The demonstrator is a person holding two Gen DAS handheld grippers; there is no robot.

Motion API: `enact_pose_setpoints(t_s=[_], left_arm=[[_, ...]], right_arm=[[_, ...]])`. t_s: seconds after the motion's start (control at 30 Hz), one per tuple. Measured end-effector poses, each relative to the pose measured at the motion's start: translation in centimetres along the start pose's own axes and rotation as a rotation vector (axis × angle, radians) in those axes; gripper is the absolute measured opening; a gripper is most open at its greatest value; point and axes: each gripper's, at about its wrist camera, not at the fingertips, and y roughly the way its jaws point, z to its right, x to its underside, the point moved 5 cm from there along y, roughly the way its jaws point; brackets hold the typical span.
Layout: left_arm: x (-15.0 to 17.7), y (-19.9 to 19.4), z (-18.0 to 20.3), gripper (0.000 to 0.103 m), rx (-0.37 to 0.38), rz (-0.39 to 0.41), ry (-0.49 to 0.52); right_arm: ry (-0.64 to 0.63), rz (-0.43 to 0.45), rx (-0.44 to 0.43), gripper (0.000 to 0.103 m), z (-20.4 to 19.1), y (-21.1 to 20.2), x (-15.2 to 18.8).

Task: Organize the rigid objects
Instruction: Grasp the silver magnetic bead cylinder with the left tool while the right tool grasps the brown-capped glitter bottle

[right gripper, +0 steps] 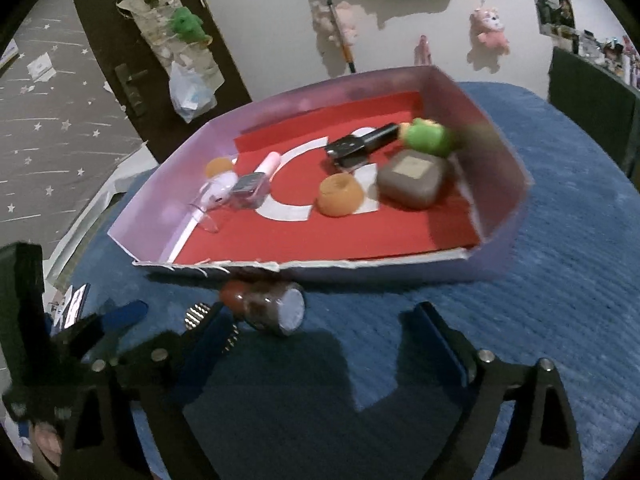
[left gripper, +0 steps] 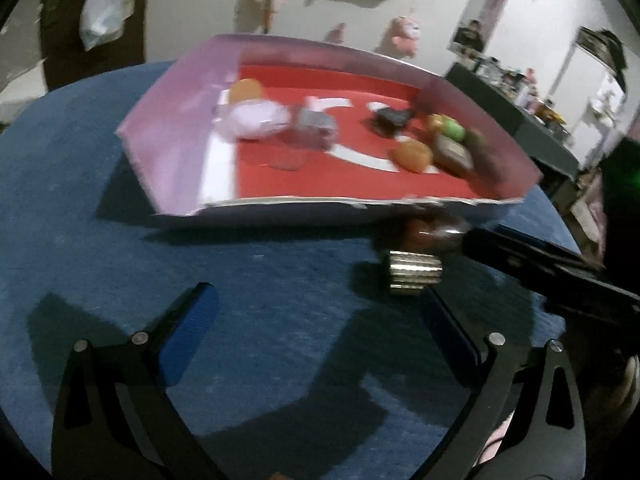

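The step in hand looked like gathering the last loose pieces into the pink box [right gripper: 500, 176], which stood on the blue cloth [right gripper: 560, 320] with a red sheet lining its floor. Two things lay outside it, just in front of its torn near wall: a small glass bottle [right gripper: 272, 306] on its side, brownish inside with a reddish end toward the box and a pale flat end toward the camera, and beside it a ribbed silver metal piece [left gripper: 416, 274]. The right gripper [right gripper: 316, 324] hung just short of the bottle with its tongs spread and nothing between them; its left finger stood near the bottle, though whether it touched I could not tell. The left gripper [left gripper: 316, 308] was also spread wide and empty, with the silver piece just by its right finger. My judgement was that the next move called for straddling the bottle across its round body, pinching firmly since glass on its side may roll, then lifting it over the near wall. Inside the box already lay an orange ring [right gripper: 340, 194], a brown rounded case [right gripper: 412, 178], a green toy [right gripper: 428, 136], a black clip [right gripper: 360, 144] and a clear square bottle [right gripper: 250, 190].
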Motion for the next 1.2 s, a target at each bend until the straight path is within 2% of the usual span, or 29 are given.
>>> enact_pose_setpoints(t_s=[0.1, 0.2, 0.37, 0.43, 0.63, 0.7, 0.83, 1.07, 1.17, 1.2], left_arm=[[-0.2, 0.3, 1.8, 0.102, 0.024, 0.0, 0.037], [-0.4, 1.4, 2.8, 0.102, -0.001, -0.01, 0.065], [-1.3, 1.9, 1.4, 0.103, -0.079, 0.001, 0.029], [-1.5, 1.7, 0.4, 0.103, -0.078, -0.001, -0.008], [-1.2, -0.9, -1.4, 0.103, -0.16, 0.069, -0.001], [-0.9, -1.1, -1.9, 0.103, -0.145, 0.071, 0.002], [-0.2, -0.4, -1.4, 0.102, -0.051, 0.033, -0.018], [-0.4, 0.7, 1.0, 0.102, -0.037, 0.019, 0.042], [-0.4, 0.9, 1.2, 0.093, -0.035, 0.018, 0.049], [-0.4, 0.8, 1.1, 0.085, -0.037, 0.024, 0.052]], right_arm=[[0.001, -0.015, -0.019, 0.089, -0.3, 0.5, -0.3], [0.012, -0.022, -0.037, 0.089, -0.4, 0.5, -0.6], [0.021, -0.02, -0.012, 0.089, 0.2, 0.2, -0.4], [0.022, -0.022, -0.014, 0.089, 0.2, 0.2, -0.2], [0.0, -0.019, -0.035, 0.089, -1.1, 0.2, -0.1], [-0.004, -0.016, -0.043, 0.089, -1.6, 0.3, -0.1], [0.001, -0.022, -0.04, 0.086, -2.0, 0.9, -0.2], [-0.011, -0.037, -0.007, 0.084, -2.1, 1.3, -0.1], [-0.032, -0.041, 0.006, 0.082, -2.5, 1.6, -0.2], [-0.037, -0.043, 0.01, 0.08, -2.6, 1.6, -0.2]])
